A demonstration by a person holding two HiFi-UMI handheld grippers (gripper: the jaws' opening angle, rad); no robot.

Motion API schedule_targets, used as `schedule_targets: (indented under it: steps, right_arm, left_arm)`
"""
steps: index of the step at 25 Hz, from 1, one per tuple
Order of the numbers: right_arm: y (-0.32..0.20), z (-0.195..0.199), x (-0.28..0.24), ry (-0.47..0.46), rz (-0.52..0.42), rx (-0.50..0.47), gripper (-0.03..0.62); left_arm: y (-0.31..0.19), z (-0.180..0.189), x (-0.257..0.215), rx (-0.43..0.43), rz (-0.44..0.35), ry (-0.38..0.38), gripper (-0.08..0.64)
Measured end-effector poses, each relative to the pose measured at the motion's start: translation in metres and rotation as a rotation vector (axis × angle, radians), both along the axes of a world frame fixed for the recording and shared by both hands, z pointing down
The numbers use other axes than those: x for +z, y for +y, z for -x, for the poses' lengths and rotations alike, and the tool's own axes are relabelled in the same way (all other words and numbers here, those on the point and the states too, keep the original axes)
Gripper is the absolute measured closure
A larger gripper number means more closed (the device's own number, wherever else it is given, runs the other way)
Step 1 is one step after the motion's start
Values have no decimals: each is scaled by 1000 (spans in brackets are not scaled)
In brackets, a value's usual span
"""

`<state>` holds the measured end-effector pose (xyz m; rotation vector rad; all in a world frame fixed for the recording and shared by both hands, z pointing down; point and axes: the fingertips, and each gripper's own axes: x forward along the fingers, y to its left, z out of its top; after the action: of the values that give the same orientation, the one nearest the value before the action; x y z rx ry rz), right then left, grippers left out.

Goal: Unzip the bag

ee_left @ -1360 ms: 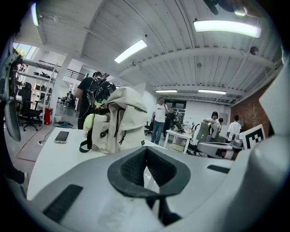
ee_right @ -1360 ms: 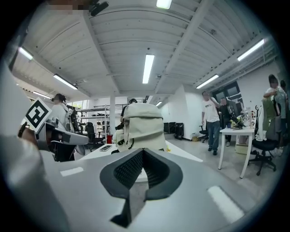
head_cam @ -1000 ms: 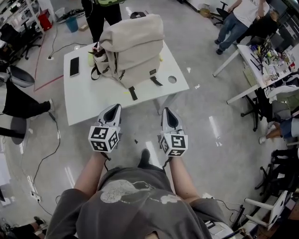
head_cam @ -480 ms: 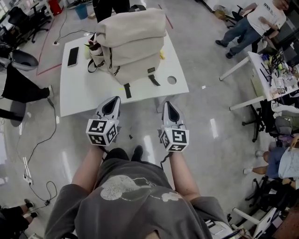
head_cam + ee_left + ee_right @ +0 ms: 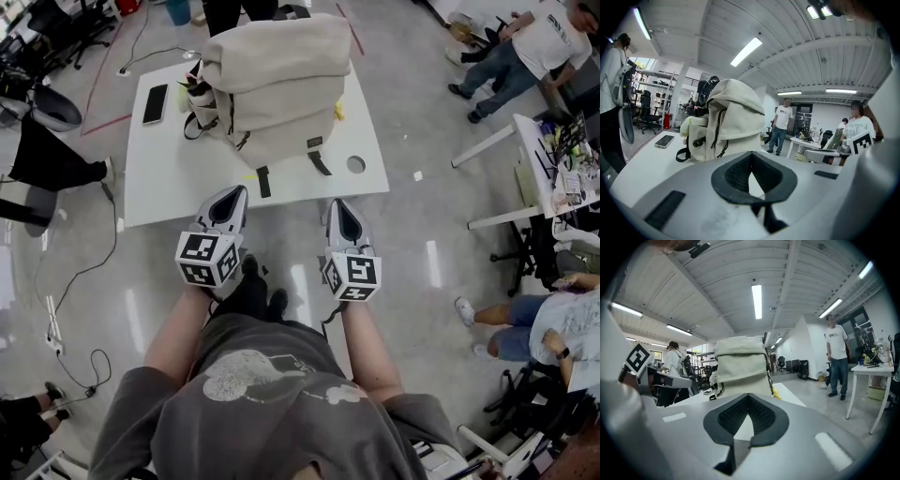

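A beige backpack [image 5: 272,84] stands on the far half of a white table [image 5: 159,187], with black straps trailing toward me. My left gripper [image 5: 232,195] is shut and empty, its tip over the table's near edge, short of the bag. My right gripper [image 5: 338,205] is also shut and empty, at the near edge further right. The left gripper view looks past the closed left gripper [image 5: 751,155] at the backpack [image 5: 733,122], side pocket and zip cords showing. In the right gripper view the backpack [image 5: 740,364] rises straight beyond the closed right gripper [image 5: 749,397].
A black phone [image 5: 156,91] lies on the table's left part, and a round hole [image 5: 355,164] is near its right edge. A person [image 5: 230,11] stands behind the table. Office chairs [image 5: 42,103] sit at the left, another desk [image 5: 562,159] and people at the right.
Both grippers have moved forward to the table's near edge, and the backpack looks closer. Both stay shut and empty.
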<state>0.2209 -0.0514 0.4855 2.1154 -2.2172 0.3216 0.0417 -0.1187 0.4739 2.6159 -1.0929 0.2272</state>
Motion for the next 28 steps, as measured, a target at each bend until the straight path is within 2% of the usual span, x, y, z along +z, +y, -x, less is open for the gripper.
schedule_targets:
  steps: [4, 15, 19, 23, 28]
  right_arm:
    - [-17, 17, 1, 15, 12, -44, 592]
    - [-95, 33, -15, 44, 4, -94, 592]
    - [-119, 44, -3, 41, 30, -110, 592]
    - [-142, 62, 5, 37, 49, -157, 592]
    - [-163, 96, 27, 32, 123, -209, 592]
  left_arm:
    - [-14, 8, 5, -16, 24, 9, 554]
    - [-81, 15, 9, -29, 30, 18, 554]
    - [-100, 18, 17, -32, 38, 16, 554]
    - [-114, 19, 20, -7, -6, -15, 554]
    - [-127, 30, 32, -10, 15, -15, 554]
